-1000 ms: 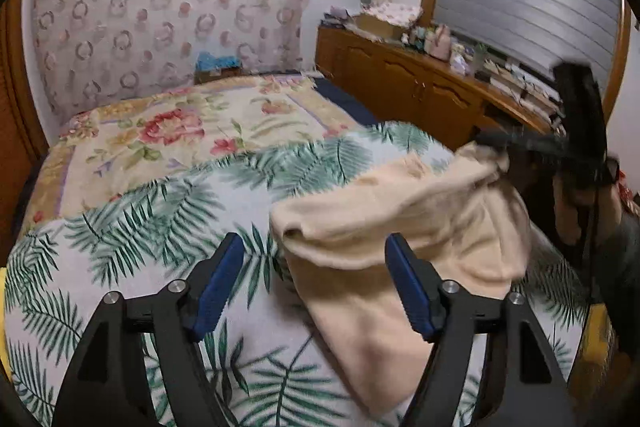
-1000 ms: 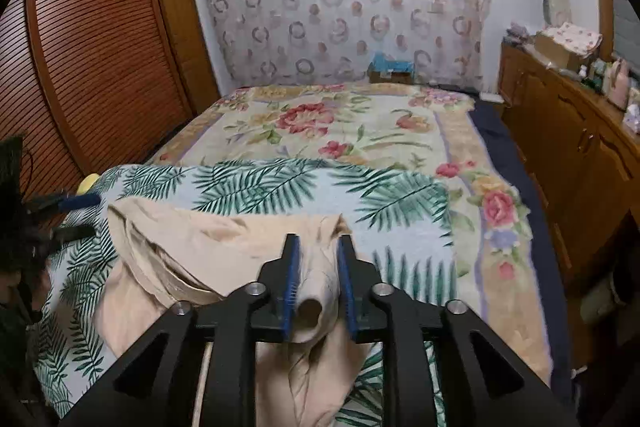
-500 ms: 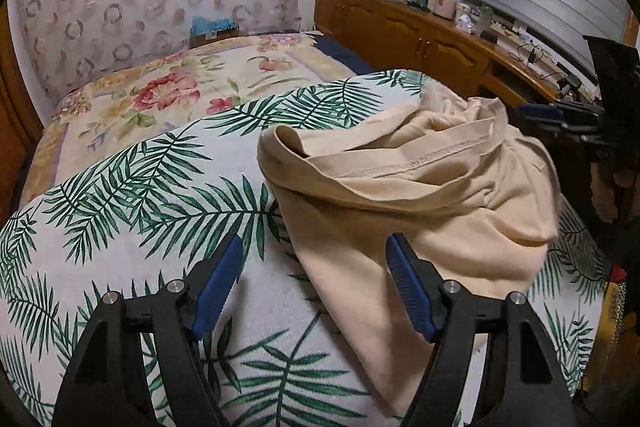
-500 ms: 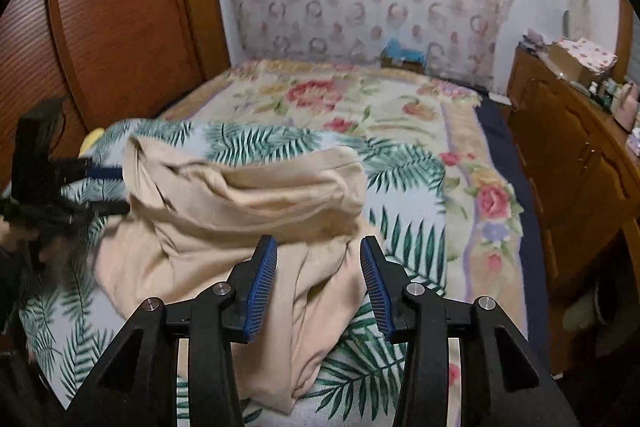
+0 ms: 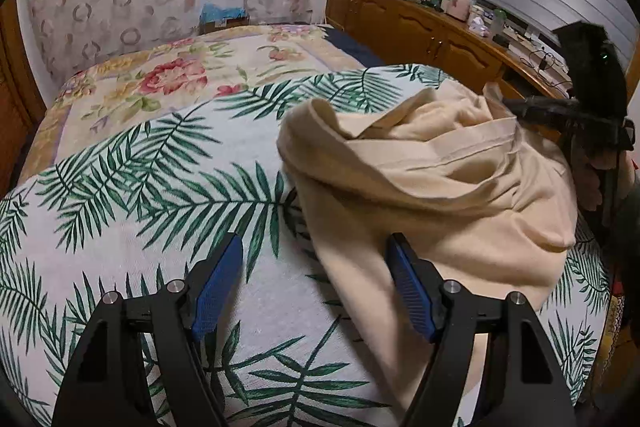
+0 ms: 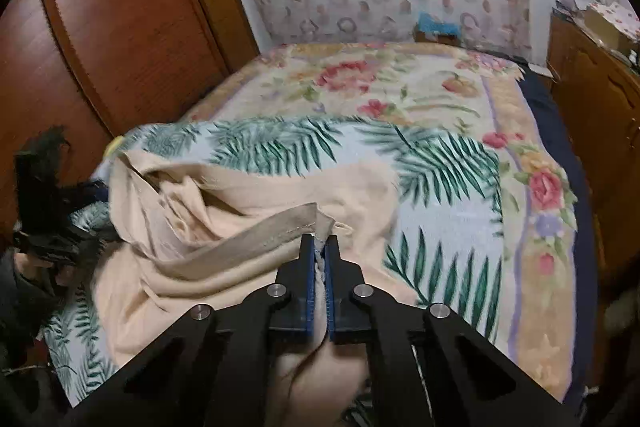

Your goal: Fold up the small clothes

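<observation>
1. Beige garment [image 5: 440,195] lying rumpled on the palm-leaf blanket [image 5: 140,187], toward the bed's near right corner in the left wrist view.
2. Right gripper [image 6: 319,247] just closed, clamped on the stitched hem [image 6: 256,231] with cloth pinched between the pads.
3. Left gripper [image 5: 316,287] wide open, holding nothing, poised at the garment's near edge.
4. Likely soft, light and floppy; bound to sag and bunch.
5. Best taken by hems or corners, kept taut between both grips.
</observation>
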Demonstrator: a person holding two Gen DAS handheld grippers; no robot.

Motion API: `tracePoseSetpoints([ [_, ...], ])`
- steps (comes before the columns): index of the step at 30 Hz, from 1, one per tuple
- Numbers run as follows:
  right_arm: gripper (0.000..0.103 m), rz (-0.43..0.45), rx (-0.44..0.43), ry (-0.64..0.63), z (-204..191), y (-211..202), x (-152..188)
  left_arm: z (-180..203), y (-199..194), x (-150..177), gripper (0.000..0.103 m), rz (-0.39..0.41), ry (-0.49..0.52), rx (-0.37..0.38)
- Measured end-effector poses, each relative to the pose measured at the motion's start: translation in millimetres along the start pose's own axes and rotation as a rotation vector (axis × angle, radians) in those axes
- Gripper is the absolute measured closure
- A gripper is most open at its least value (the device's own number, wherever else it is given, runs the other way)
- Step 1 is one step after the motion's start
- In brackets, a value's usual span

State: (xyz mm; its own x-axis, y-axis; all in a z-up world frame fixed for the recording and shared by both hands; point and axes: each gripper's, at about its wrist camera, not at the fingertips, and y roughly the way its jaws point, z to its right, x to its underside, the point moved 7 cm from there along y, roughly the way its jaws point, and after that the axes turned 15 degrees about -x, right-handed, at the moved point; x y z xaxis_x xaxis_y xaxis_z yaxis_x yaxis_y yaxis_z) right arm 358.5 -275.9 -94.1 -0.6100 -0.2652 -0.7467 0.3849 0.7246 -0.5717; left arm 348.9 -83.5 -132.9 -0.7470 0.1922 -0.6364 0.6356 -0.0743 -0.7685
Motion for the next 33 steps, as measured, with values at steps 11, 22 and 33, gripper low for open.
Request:
tracePoseSetpoints([
  [11, 0.101, 0.082, 0.257, 0.148, 49.8, -20.7, 2.8, -3.5, -3.7, 4.0, 0.028, 0.006, -0.019, 0.000],
  [22, 0.071, 0.053, 0.180, 0.130, 0.5, -62.2, 31.2, 19.1, -31.3, 22.2, 0.028, 0.009, 0.003, 0.067],
  [33, 0.071, -0.026, 0.062, 0.193, -8.6, -68.7, 77.7, 27.9, -20.7, 30.0, 0.028, -0.004, 0.051, 0.014],
])
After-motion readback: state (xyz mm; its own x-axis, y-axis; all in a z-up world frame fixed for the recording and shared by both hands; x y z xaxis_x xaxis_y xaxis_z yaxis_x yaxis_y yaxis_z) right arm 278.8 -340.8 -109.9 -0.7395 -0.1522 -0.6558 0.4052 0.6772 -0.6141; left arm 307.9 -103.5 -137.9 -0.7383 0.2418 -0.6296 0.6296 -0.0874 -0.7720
